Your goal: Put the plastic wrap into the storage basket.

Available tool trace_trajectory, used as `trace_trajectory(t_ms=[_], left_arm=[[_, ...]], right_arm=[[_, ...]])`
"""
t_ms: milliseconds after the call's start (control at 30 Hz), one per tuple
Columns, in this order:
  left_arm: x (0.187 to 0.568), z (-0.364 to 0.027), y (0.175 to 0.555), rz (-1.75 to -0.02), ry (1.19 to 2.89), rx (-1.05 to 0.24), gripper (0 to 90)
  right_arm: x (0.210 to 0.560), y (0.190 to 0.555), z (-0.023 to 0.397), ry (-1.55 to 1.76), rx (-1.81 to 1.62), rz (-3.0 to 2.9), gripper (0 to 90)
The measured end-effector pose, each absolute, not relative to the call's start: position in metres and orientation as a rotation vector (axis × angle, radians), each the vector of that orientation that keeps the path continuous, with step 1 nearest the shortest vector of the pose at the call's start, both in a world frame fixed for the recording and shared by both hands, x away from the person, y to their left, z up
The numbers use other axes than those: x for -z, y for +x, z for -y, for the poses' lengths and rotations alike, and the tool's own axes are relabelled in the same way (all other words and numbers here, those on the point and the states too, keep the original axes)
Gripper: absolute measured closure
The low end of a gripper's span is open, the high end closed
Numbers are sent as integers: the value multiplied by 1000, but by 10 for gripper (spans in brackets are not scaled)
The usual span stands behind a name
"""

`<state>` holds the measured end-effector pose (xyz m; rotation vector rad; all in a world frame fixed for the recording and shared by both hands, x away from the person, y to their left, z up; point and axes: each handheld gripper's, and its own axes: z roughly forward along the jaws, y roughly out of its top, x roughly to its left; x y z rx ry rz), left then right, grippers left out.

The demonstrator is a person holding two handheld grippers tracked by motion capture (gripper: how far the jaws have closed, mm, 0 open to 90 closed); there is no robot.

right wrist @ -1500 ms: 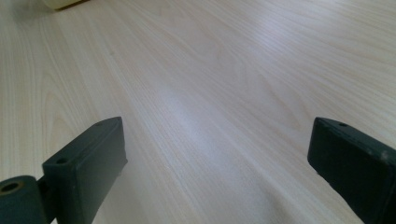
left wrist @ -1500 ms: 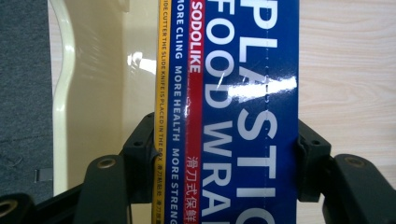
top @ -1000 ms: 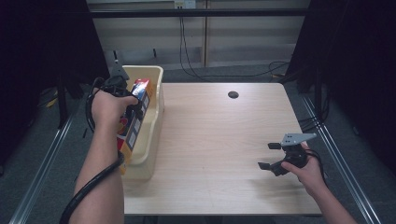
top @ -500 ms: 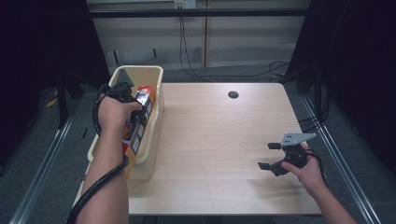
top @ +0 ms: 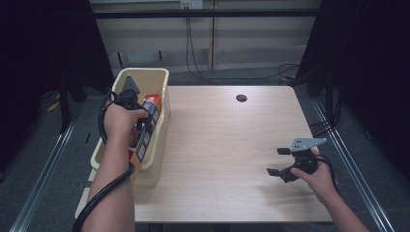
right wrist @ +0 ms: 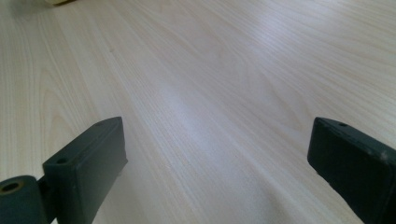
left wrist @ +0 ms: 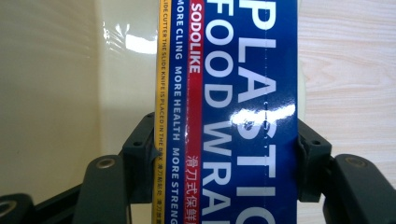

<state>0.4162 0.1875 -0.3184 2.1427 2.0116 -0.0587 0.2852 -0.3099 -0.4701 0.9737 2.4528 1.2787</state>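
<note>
Left tool (top: 140, 123) clamped on a long blue box of plastic food wrap (left wrist: 229, 112); in the left gripper view both black pads press the box's two long sides, box running straight up between them, white lettering plus a red and a yellow stripe along its length. High view: box (top: 145, 130) sits inside the cream plastic bin (top: 162, 84) at the left edge of the bench (top: 222, 145), lying lengthwise along the bin's right wall, with its near end at the bin's near wall. Left hand (top: 121, 118) grips the tool over the middle of the bin, grey three-cornered plate pointing toward the far end, black cable looping back along the forearm. Cannot tell if the box rests on the bin floor

Right tool (top: 283, 162) held in the right hand (top: 316, 174) near the right front part of the bench, well apart from the bin, jaws wide with nothing between them; right gripper view has bare light wood between the two black pads (right wrist: 86, 172). Jaws point left across the bench, just above the surface

Small dark round hole (top: 241, 98) in the bench top near the far edge
</note>
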Motion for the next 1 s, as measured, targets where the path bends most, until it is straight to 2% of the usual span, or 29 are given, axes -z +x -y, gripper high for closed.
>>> trace_trajectory(t_ms=[1000], left_arm=[[340,-185,421,-2028,2158,85,394]], right_arm=[[471,285,309,968,-1269,-2458,43]])
